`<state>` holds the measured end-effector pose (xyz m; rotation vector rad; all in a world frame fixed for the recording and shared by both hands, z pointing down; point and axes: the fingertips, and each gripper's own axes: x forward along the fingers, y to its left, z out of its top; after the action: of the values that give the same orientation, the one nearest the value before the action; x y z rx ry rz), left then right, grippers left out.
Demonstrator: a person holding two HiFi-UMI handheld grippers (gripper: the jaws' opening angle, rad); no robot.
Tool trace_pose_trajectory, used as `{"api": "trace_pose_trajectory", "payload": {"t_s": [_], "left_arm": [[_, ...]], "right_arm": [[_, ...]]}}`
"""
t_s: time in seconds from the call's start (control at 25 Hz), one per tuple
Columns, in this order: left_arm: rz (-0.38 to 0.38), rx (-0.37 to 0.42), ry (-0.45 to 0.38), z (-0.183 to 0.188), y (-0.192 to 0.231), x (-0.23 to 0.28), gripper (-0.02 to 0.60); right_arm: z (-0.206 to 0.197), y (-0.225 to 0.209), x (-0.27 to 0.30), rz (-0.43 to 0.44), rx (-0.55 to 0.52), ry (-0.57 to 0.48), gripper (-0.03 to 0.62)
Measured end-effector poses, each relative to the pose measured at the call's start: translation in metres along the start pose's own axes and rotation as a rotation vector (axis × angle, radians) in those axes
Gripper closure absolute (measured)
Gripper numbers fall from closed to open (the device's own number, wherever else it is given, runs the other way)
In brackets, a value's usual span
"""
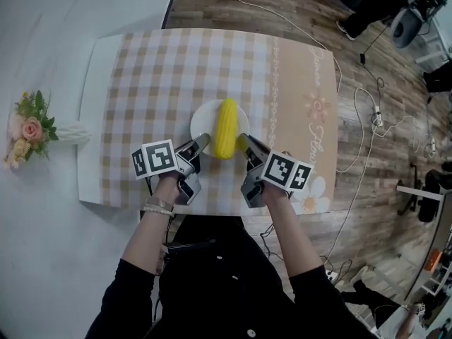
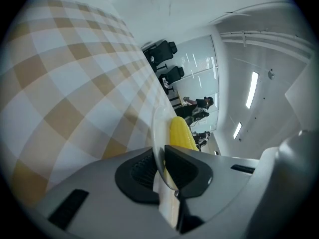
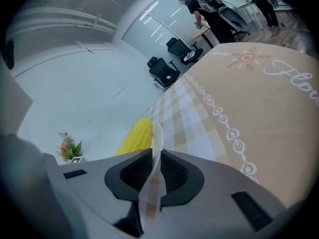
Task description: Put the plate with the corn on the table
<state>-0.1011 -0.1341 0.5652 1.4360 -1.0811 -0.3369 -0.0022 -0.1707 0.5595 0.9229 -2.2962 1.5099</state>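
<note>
I see 1 white plate [image 1: 202, 123] w/ 1 yellow corn cob [image 1: 227, 128] btwn my tongs. L gripper [image 1: 203, 142] & R gripper [image 1: 244, 141] each pinch its rim.

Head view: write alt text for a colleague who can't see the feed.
Seen from above, a person's left gripper and right gripper each clamp the near rim of a white plate carrying a yellow corn cob, over a checked tablecloth. A vase of flowers sits at the far left.
</note>
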Motion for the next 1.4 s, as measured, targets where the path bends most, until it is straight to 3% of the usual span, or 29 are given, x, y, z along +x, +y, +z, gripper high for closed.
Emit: {"api": "trace_pose_trajectory", "payload": {"t_s": [0.92,1.4], "left_arm": [[0.086,0.027,0.043,0.014,0.021,0.032,0.534],[0.137,0.000,0.095,0.015,0.026,0.037,0.529]], "right_arm": [[0.011,-0.030,0.027,-0.096,-0.016,0.034,0.504],[0.013,-0.037,0.033,-0.166,0.003,0.053,0.502]]}}
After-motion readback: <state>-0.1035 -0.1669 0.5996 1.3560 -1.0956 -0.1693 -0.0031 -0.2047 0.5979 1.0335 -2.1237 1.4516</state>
